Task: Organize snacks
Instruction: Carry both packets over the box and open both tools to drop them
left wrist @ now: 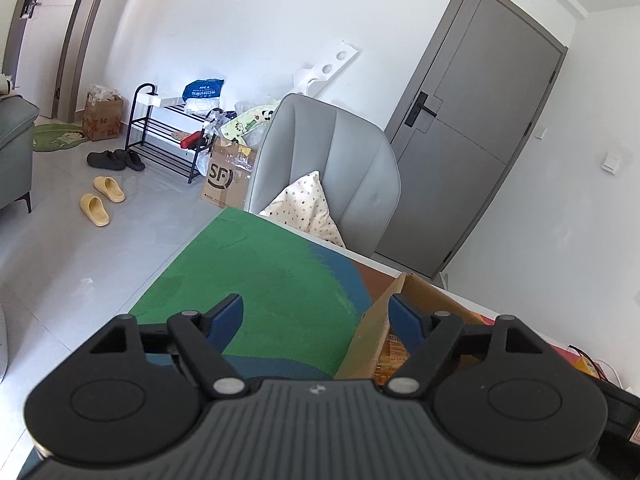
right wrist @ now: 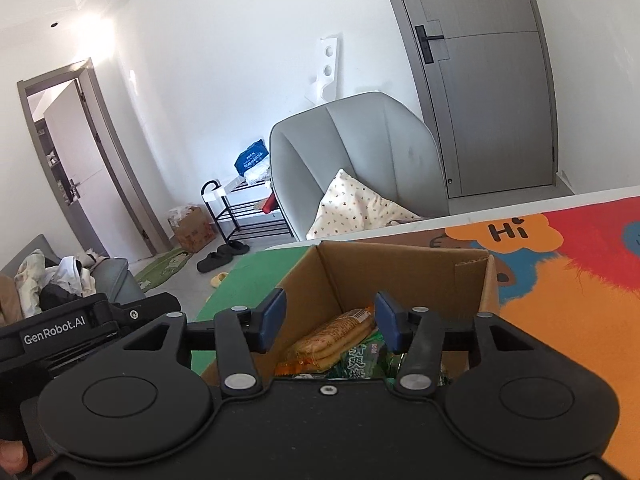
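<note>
An open cardboard box [right wrist: 400, 270] stands on a colourful mat [right wrist: 568, 296] on the table. Inside lie an orange snack packet [right wrist: 332, 338] and a green snack packet [right wrist: 360, 360]. My right gripper [right wrist: 330, 326] is open and empty, just above the box's near side. My left gripper [left wrist: 316, 318] is open and empty over the green part of the mat [left wrist: 260, 268], left of the box [left wrist: 372, 336]. The left gripper's body also shows in the right wrist view [right wrist: 80, 328].
A grey armchair [left wrist: 332, 160] with a spotted cushion [left wrist: 308, 210] stands behind the table. A grey door [left wrist: 480, 120] is behind it. A shoe rack [left wrist: 168, 136], cardboard boxes [left wrist: 228, 176] and slippers [left wrist: 100, 200] are on the floor at left.
</note>
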